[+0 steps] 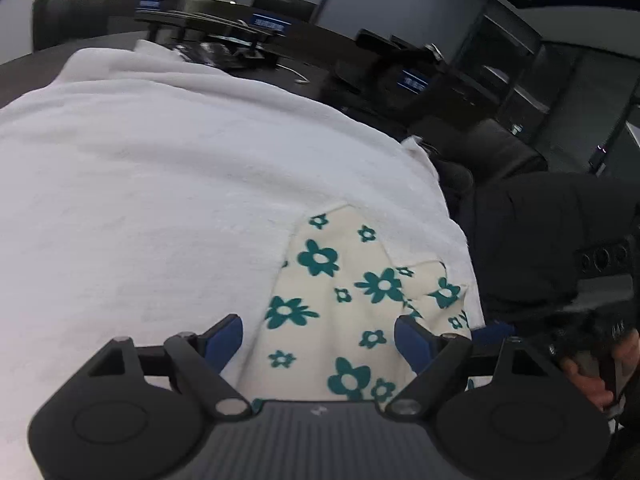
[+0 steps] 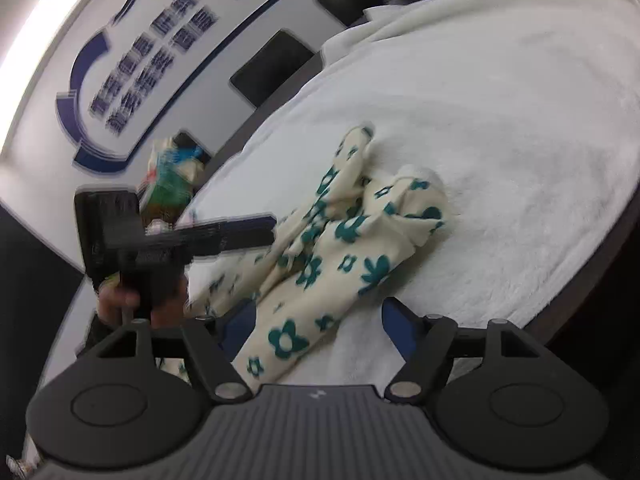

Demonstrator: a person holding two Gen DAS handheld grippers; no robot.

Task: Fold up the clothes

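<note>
A cream garment with teal flowers (image 1: 340,300) lies crumpled on a white fleece blanket (image 1: 160,184) near its right edge. My left gripper (image 1: 319,342) is open, its blue pads on either side of the garment's near part. In the right wrist view the same garment (image 2: 340,240) lies bunched, stretching from my right gripper (image 2: 318,326) toward the blanket's (image 2: 500,140) middle. The right gripper is open over the garment's near end. The left gripper's body (image 2: 160,240) shows blurred at the left, held by a hand.
A dark table with monitors and stands (image 1: 224,28) lies behind the blanket. A dark chair (image 1: 500,152) stands off the blanket's right edge. A colourful bag (image 2: 168,180) sits by the wall with blue lettering (image 2: 140,64). Black panels (image 2: 272,68) lie beyond the blanket.
</note>
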